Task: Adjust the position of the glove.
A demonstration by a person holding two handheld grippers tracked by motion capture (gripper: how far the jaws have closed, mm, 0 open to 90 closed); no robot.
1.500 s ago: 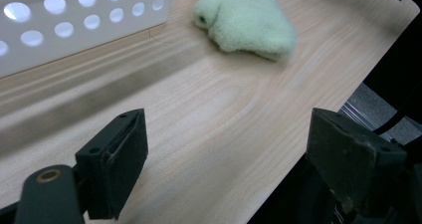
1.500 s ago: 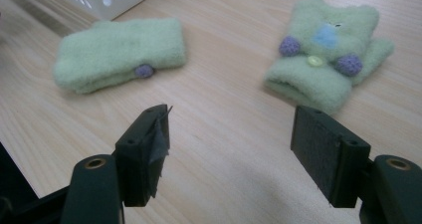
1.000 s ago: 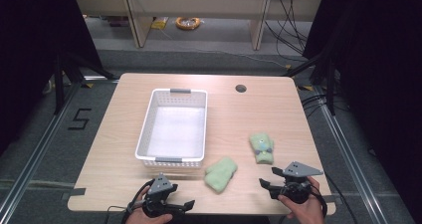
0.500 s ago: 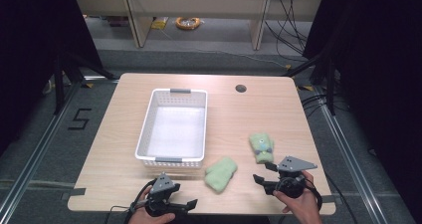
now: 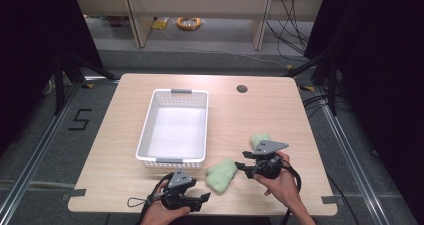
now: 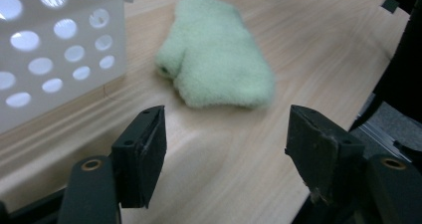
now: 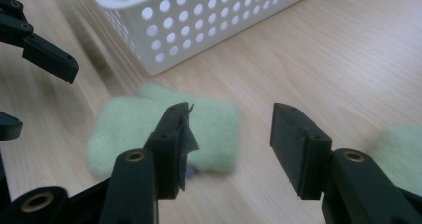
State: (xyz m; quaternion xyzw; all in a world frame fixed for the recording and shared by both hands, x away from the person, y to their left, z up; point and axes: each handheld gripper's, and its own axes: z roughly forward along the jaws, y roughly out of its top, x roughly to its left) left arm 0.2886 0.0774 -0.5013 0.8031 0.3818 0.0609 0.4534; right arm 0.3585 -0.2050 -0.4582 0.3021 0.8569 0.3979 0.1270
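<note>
At the near edge of the light wooden table (image 5: 125,185), we are watching a person's two hand-held black grippers converging on a pale green fluffy mitten-shaped cloth (image 5: 222,174) lying just in front of the basket's near right corner. The left gripper (image 5: 204,199) is hovering low at the table's front edge, its jaws having just been closing a little yet standing apart with nothing between them; in the left gripper view the same cloth (image 6: 215,59) is lying ahead of the pads, untouched. The right gripper (image 5: 238,165) is coming in from the right, jaws likewise having just been narrowing but gaping on bare air, with the cloth (image 7: 149,132) resting on the wood just beyond them and the left gripper's jaws showing at the frame's left edge. A second pale green fluffy cloth (image 5: 259,139) is lying farther back, partly behind the right gripper's grey plate. Beyond, the white perforated plastic basket (image 5: 145,135) is standing with no cloth visible inside it. We are judging the work as barely begun: neither cloth is lifted or gripped, and both appear to be awaiting transfer into the basket, if that is the aim.
</note>
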